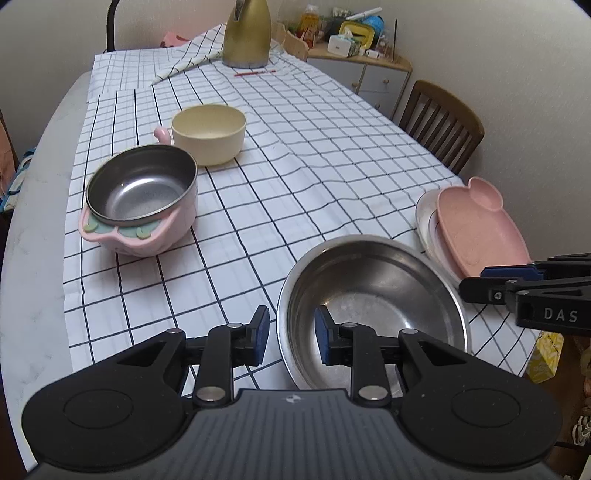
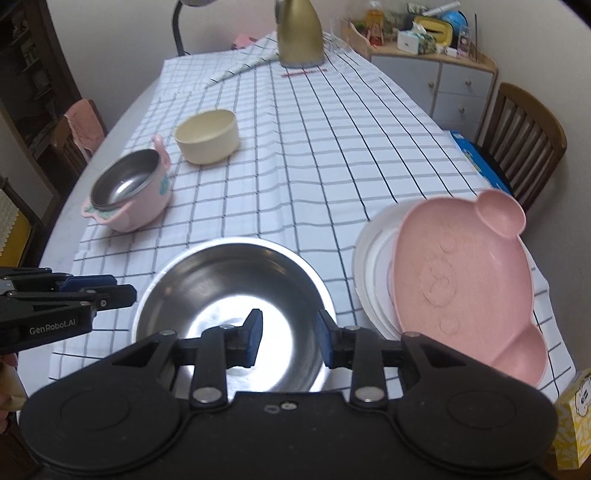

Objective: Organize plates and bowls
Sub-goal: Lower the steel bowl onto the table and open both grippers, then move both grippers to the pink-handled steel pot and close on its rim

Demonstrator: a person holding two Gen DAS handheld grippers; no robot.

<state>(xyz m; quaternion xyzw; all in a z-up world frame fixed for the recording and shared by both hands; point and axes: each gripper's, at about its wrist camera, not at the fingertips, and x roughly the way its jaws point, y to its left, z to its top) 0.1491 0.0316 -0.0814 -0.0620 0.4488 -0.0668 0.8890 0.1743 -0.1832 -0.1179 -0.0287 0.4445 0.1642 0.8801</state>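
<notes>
A wide steel bowl (image 1: pixel 373 291) (image 2: pixel 236 295) sits near the table's front edge. My left gripper (image 1: pixel 291 334) is open, its fingers straddling the bowl's left rim. My right gripper (image 2: pixel 290 338) is open over the bowl's near side; it also shows in the left wrist view (image 1: pixel 476 282). A pink bear-shaped plate (image 1: pixel 480 225) (image 2: pixel 461 280) lies on a white plate (image 1: pixel 424 218) (image 2: pixel 369 266) at the right. A pink pot with a steel liner (image 1: pixel 140 199) (image 2: pixel 129 192) and a cream bowl (image 1: pixel 208 133) (image 2: pixel 207 136) stand at the left.
A checked cloth (image 1: pixel 314 147) covers the table. A gold jug (image 1: pixel 247 33) and a red pencil (image 1: pixel 255 72) are at the far end. A wooden chair (image 1: pixel 443 125) and a cabinet (image 1: pixel 373 77) stand to the right. A yellow box (image 2: pixel 572 421) is at the near right.
</notes>
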